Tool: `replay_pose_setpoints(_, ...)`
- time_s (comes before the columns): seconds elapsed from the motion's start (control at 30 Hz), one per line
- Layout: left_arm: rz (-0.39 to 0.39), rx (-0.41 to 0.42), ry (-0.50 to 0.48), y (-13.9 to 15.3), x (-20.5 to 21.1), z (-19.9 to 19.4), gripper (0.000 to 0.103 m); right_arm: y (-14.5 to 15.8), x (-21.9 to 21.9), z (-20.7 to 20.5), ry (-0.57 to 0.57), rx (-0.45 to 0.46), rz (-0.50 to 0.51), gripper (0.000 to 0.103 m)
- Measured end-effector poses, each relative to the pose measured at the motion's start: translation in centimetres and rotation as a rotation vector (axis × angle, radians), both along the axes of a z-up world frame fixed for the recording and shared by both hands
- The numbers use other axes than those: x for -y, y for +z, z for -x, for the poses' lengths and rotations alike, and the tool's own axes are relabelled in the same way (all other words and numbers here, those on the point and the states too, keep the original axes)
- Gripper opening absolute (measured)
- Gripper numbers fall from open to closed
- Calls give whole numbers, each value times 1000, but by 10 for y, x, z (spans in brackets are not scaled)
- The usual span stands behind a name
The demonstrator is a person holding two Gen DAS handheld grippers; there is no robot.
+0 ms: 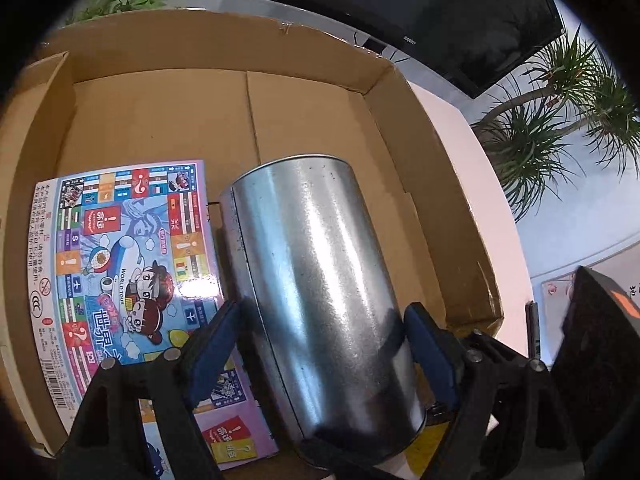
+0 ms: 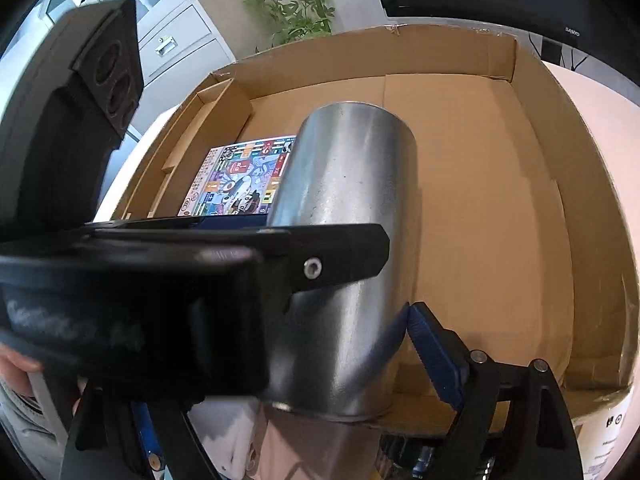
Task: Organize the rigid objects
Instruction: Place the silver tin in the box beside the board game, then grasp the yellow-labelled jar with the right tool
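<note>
Two wrist cameras, both tilted down into one cardboard box

The left wrist view looks along its gripper from very near, the box filling the frame. The right wrist view sits just beside it, facing the same way, with the left gripper's body crossing its left half. Both share the metal can, the printed game box and the box's far wall.
</note>
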State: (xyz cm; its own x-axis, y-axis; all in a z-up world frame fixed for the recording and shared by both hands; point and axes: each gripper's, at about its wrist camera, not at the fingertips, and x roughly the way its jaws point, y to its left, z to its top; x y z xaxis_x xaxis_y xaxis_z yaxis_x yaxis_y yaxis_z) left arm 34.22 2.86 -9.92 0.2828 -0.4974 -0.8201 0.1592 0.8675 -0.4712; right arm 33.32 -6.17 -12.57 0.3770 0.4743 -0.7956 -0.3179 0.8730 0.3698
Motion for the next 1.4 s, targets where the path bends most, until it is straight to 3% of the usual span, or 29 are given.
replay_pose_setpoints(0.23, -22, 31, 38, 16, -15, 18, 82, -1, 5, 0, 32, -15, 7, 86)
replay_pose_setpoints(0.47, -157, 390, 85, 88, -19, 113, 85, 41, 25, 74, -57, 212, 63, 92)
replay_pose_setpoints(0.57, -161, 437, 66, 94, -7, 146, 86, 47, 52, 106, -133, 259, 54, 92)
replay_pose_setpoints(0.63, -112, 373, 24, 86, 4, 158, 86, 43, 71, 121, -167, 244, 50, 92)
replay_pose_setpoints(0.77, 60, 140, -59, 52, 24, 155, 86, 23, 112, 138, -197, 145, 2, 84)
replay_pose_setpoints(0.83, 117, 74, -73, 41, 31, 154, 86, 9, 124, 145, -197, 88, 10, 70)
replay_pose_setpoints(0.9, 137, 30, -74, 33, 36, 150, 86, -3, 127, 147, -146, 29, -51, 64)
replay_pose_setpoints(0.97, 165, -2, -92, 26, 42, 145, 86, -8, 119, 148, -108, 28, -49, 64)
replay_pose_setpoints(1.03, 174, -36, -86, 21, 49, 142, 85, -5, 102, 148, -64, 59, 4, 66)
replay_pose_setpoints(1.17, 125, -88, -37, 9, 47, 132, 85, -6, 81, 143, 12, 33, -32, 68)
replay_pose_setpoints(1.4, 104, -147, -37, -6, 42, 132, 82, -22, 79, 119, 24, -76, -192, 79)
